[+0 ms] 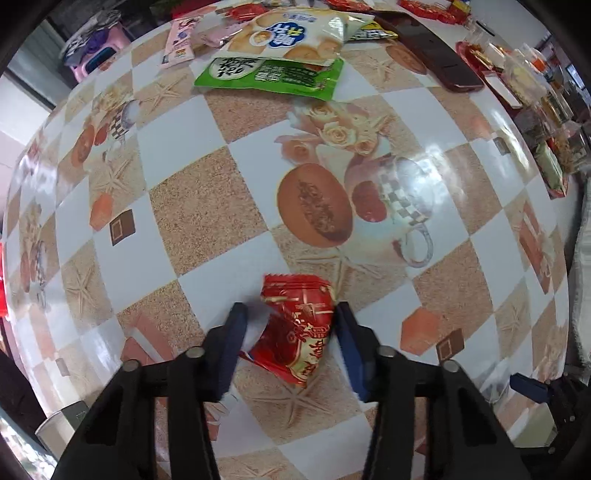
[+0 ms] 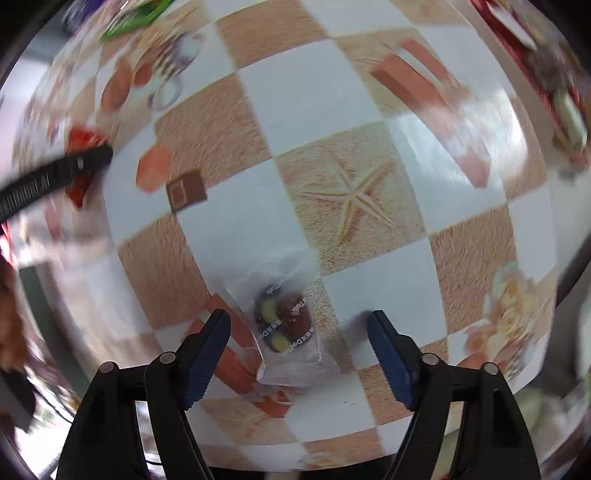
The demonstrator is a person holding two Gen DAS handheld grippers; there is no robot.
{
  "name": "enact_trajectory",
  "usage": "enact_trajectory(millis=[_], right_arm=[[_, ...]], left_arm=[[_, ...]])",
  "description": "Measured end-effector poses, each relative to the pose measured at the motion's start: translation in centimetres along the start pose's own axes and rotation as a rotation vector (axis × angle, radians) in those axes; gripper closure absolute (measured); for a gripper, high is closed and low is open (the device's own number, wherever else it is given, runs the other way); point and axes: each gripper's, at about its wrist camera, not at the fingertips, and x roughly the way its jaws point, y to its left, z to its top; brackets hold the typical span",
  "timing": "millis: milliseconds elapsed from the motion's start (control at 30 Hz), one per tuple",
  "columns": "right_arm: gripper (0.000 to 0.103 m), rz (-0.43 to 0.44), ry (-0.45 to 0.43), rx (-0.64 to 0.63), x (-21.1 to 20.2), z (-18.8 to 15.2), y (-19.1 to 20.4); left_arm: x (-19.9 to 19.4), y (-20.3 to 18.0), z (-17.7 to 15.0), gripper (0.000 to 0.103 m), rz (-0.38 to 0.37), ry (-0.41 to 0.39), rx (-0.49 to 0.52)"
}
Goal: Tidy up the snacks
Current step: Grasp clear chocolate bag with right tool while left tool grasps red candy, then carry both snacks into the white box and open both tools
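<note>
A red snack packet (image 1: 297, 325) with gold print lies on the checkered tablecloth (image 1: 207, 206) between the fingers of my left gripper (image 1: 290, 317). The jaws stand open around it; the right finger touches its edge. In the right wrist view, a clear packet (image 2: 286, 325) with dark round sweets lies between the open fingers of my right gripper (image 2: 297, 325), touching neither. The left gripper's arm (image 2: 55, 173) and the red packet (image 2: 83, 140) show blurred at the far left of that view.
At the far side lie a green snack bag (image 1: 269, 77), a white biscuit bag (image 1: 295, 33) on top of it, a pink packet (image 1: 179, 40) and a dark red phone-like case (image 1: 439, 62). Boxes and trays of snacks (image 1: 532, 107) line the right edge.
</note>
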Motion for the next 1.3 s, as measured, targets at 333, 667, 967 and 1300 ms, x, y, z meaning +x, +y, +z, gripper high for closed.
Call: enact_trajectory(millis=[333,667,967,1300], right_arm=[[0.074,0.056,-0.013,-0.120,-0.5,-4.1,0.1],[0.073,-0.021,0.009,-0.172,1.4,-7.0,3.5],[0.073,0.096,0.014,-0.123,-1.5,-6.2,6.8],[0.073,0.114,-0.025,-0.209,-5.4,-6.8,10.5]], left_arm=[[-1.2,-1.3,-10.1,0.066,-0.011,0.062,-0.011],[-1.7,-1.0,-16.6,0.066,-0.019,0.150,-0.013],[-5.8,4.4,-16.8,0.067,-0.084,0.076,-0.094],[-10.5,9.2,-20.0,0.067,-0.072,-0.007,-0.223]])
